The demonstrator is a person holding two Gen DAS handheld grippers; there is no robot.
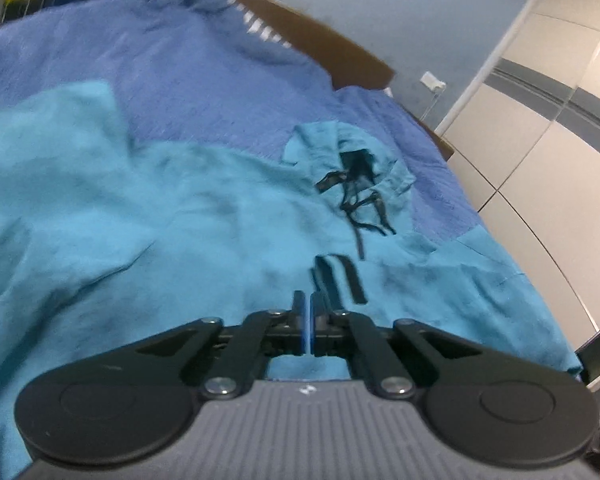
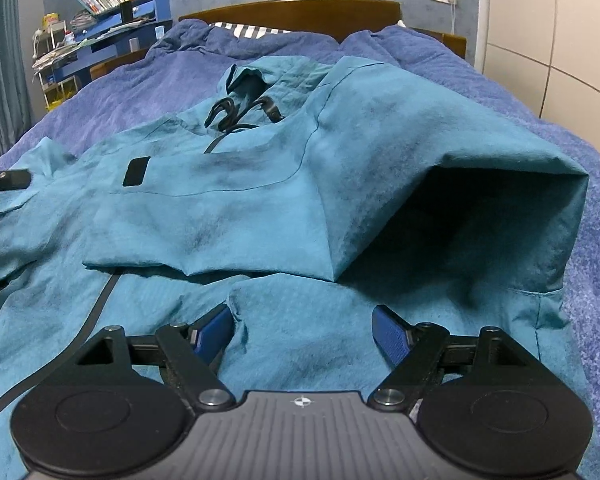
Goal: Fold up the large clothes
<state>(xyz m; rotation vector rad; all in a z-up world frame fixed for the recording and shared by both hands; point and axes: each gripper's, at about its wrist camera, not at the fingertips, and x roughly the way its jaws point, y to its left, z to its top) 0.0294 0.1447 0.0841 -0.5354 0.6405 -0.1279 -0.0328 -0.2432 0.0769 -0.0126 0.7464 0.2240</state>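
Teal, lightly crumpled fabric is filling both views: a large hooded jacket (image 2: pixel 228 200) is lying spread across a bed covered by a blue blanket (image 2: pixel 480 80), its hood pointing toward the wooden headboard (image 2: pixel 300 10). Black drawcords (image 2: pixel 236 114) are lying tangled at the collar, and a black patch (image 2: pixel 136 172) is showing on the chest. On the jacket's right-hand side in the right wrist view, a sleeve panel is standing up in a loose tent, leaving a dark hollow beneath it. The right gripper (image 2: pixel 304 330) is hovering low over the hem region with its blue-padded fingers (image 2: pixel 392 336) spread wide apart, a ridge of teal cloth lying between them but not clamped. The left gripper (image 1: pixel 308 312) is sitting above the jacket with its fingers closed together, and whether any cloth is pinched between them cannot be told from the blurred left wrist view. A cluttered blue shelf (image 2: pixel 112 28) is standing beside the bed.
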